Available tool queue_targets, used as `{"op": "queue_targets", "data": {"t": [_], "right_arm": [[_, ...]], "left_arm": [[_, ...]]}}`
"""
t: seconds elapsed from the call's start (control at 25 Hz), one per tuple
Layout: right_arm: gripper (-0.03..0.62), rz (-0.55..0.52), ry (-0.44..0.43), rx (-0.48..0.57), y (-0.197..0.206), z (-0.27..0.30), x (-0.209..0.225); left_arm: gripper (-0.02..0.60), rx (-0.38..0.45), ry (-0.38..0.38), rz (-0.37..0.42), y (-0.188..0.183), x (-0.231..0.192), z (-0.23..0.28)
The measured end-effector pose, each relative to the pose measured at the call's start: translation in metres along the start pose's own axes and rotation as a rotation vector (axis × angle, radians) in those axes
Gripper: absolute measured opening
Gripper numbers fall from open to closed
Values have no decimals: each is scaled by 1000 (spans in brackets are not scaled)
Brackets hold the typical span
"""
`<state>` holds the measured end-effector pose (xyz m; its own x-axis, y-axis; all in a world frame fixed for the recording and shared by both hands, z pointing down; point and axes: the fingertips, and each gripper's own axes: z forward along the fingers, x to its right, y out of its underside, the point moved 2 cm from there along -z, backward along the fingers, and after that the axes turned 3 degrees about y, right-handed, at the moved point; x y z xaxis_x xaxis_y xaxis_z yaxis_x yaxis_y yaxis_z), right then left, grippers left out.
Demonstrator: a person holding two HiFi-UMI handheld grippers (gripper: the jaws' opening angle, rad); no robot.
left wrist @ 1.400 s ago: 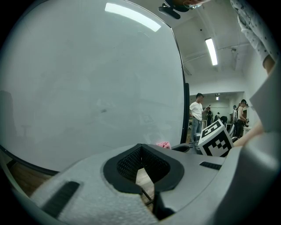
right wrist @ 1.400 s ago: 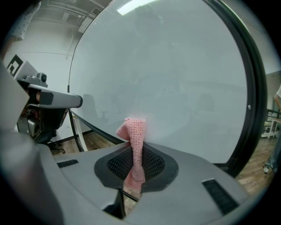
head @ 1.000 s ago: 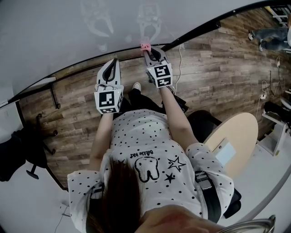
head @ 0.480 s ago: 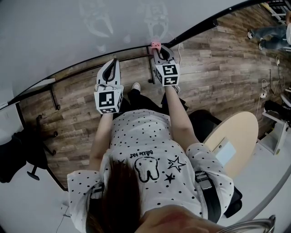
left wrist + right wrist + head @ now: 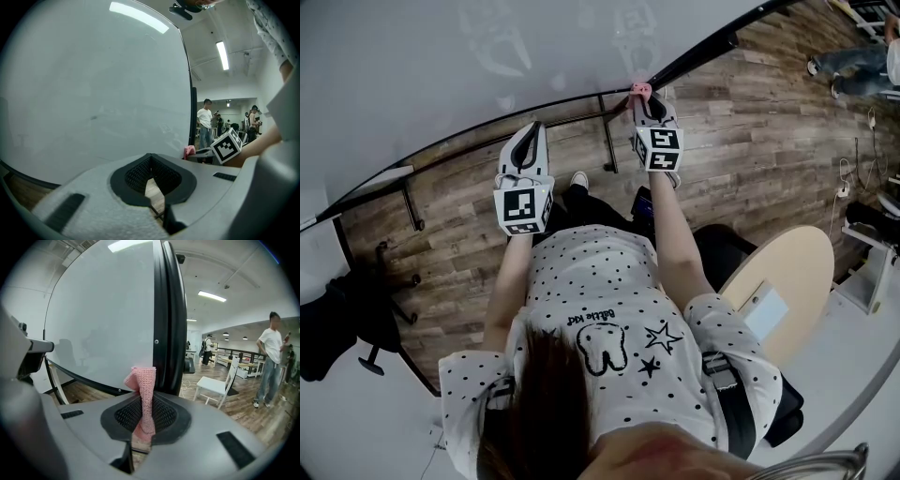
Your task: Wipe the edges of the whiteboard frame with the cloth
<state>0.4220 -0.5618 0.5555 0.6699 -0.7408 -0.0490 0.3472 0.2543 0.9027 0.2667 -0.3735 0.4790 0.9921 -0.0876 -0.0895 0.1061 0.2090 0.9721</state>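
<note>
The whiteboard (image 5: pixel 441 66) fills the top of the head view, its black frame (image 5: pixel 572 98) running along the bottom edge to a corner at the right. My right gripper (image 5: pixel 650 105) is shut on a pink cloth (image 5: pixel 639 89), which touches the frame at that corner. In the right gripper view the cloth (image 5: pixel 143 378) stands up from the jaws of the right gripper (image 5: pixel 146 401) against the upright black frame (image 5: pixel 168 315). My left gripper (image 5: pixel 528 141) hangs a little below the frame, shut and empty; its closed jaws (image 5: pixel 151 159) face the board.
A round wooden table (image 5: pixel 787 281) stands at the right and a black chair (image 5: pixel 347 319) at the left. The board's stand legs (image 5: pixel 411 197) reach the wood floor. A white chair (image 5: pixel 215 385) and people (image 5: pixel 272 362) are beyond the board.
My right gripper has slid to the right along the bottom frame edge with the cloth, reaching the corner. The left gripper has stayed where it was.
</note>
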Motion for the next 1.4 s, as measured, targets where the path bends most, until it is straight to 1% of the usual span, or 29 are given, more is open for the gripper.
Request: {"op": "queue_targets", "data": {"t": [0.32,0.44,0.68,0.88,1.2,1.32,1.4], "right_arm": [[32,39,30,8,3,1,4],[32,25,36,2,2,0,6],[32,34,35,30,-8,-21,7],[32,82,2,94,-41,-54,1],[32,79,-69,240,-136,-124,-19],[32,80,-96,270,-154,-148,-30],[32,55,-115,276,-158,-161,-39]], "left_arm": [[15,5,-5,4,-1,1,-2],[15,10,-6,6,-3,3,-2],[15,25,-15,16,-10,2,-9],[15,29,-5,22,-27,4,-19],[15,62,-6,19,-91,7,-48],[15,72,-14,15,-110,6,-61],[15,77,-18,18,-122,6,-71]]}}
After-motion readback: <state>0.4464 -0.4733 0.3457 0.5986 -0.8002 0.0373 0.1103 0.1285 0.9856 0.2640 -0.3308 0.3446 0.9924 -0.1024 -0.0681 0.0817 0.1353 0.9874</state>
